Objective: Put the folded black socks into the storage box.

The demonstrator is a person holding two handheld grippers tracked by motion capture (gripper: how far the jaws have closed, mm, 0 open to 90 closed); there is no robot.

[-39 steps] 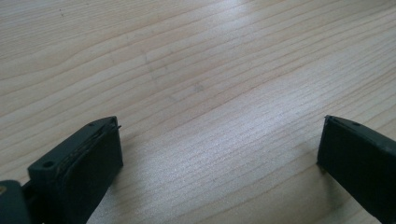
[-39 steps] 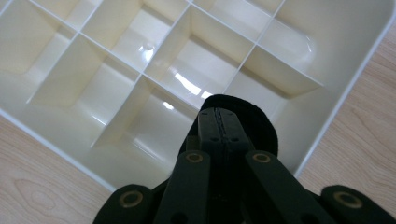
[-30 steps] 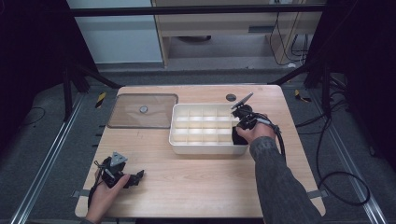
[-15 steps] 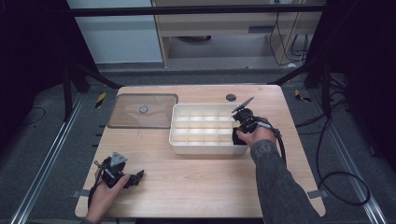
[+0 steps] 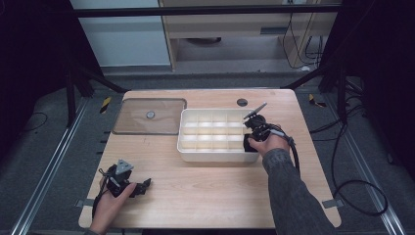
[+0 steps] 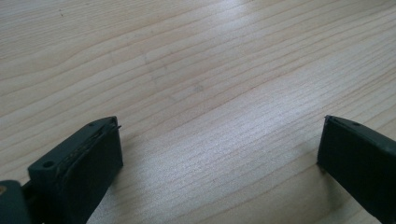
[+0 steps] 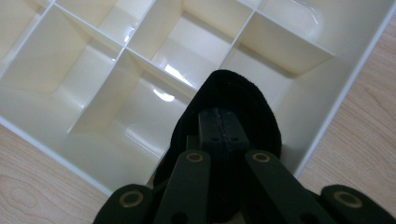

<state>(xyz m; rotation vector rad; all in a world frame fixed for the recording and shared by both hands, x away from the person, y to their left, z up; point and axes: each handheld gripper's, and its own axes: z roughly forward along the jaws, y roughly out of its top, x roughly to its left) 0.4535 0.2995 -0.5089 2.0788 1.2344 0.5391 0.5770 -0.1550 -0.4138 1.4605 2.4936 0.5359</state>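
Your right gripper (image 7: 223, 133) is clamped on a black, soft-looking object (image 7: 233, 93), holding it over the near right corner of the cream divided tray (image 5: 188, 147). You appear to be placing it: lower into that compartment, then release. Your left gripper (image 5: 142, 187) rests open and empty on the wooden table (image 5: 205, 196), near left.

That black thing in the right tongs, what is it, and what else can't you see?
- Black thing: right gripper view, tongs cover its middle; its kind is unclear.
- Compartment under it in the box: hidden.
- Lid knob: high view, too small.
- Left tongs: left gripper view, tips cut off by the edge.
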